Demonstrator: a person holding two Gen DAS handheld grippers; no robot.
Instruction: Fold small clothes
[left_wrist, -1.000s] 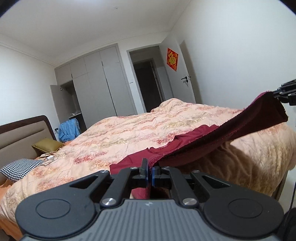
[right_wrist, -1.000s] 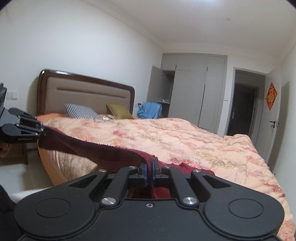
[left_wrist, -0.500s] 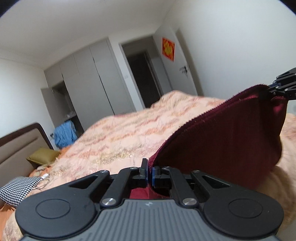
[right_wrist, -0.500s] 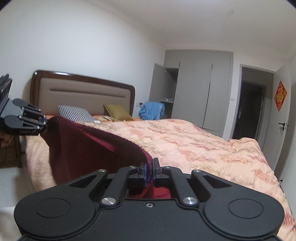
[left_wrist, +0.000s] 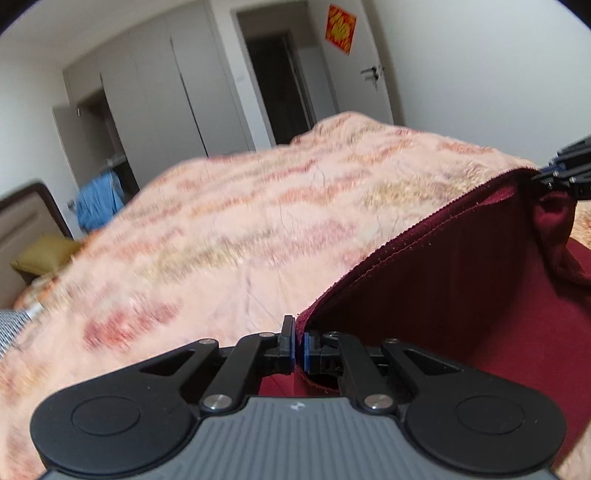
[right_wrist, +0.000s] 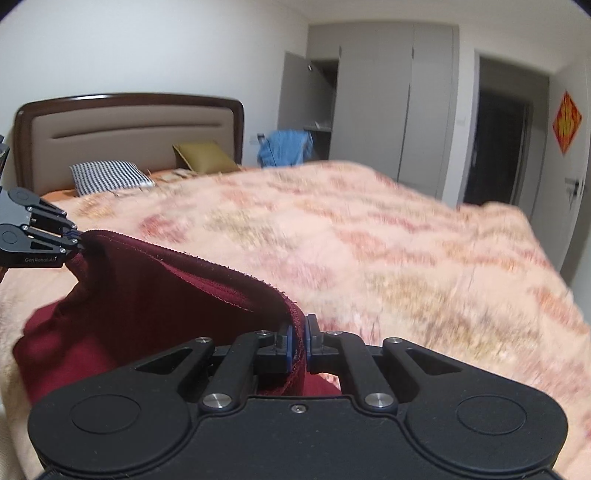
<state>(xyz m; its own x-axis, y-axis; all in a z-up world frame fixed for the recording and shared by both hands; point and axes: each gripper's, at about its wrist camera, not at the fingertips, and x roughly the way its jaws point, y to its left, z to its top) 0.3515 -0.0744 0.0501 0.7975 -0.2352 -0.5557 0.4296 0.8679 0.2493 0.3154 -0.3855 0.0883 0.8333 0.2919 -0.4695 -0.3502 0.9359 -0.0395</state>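
A dark red garment (left_wrist: 461, 295) hangs between my two grippers over the bed. My left gripper (left_wrist: 298, 345) is shut on one end of its hemmed edge. My right gripper (right_wrist: 299, 345) is shut on the other end. The hem runs taut between them and the cloth (right_wrist: 147, 306) sags below it onto the blanket. My right gripper also shows at the right edge of the left wrist view (left_wrist: 543, 177). My left gripper shows at the left edge of the right wrist view (right_wrist: 75, 238).
A peach patterned blanket (right_wrist: 369, 240) covers the bed. A checked pillow (right_wrist: 109, 177) and an olive cushion (right_wrist: 203, 157) lie by the headboard (right_wrist: 129, 129). A blue garment (right_wrist: 288, 147) hangs by the open wardrobe (right_wrist: 369, 92). A dark doorway (left_wrist: 277, 81) is beyond the bed.
Both grippers have moved forward and down over the bed with the red garment. The cloth now rests lower on the blanket.
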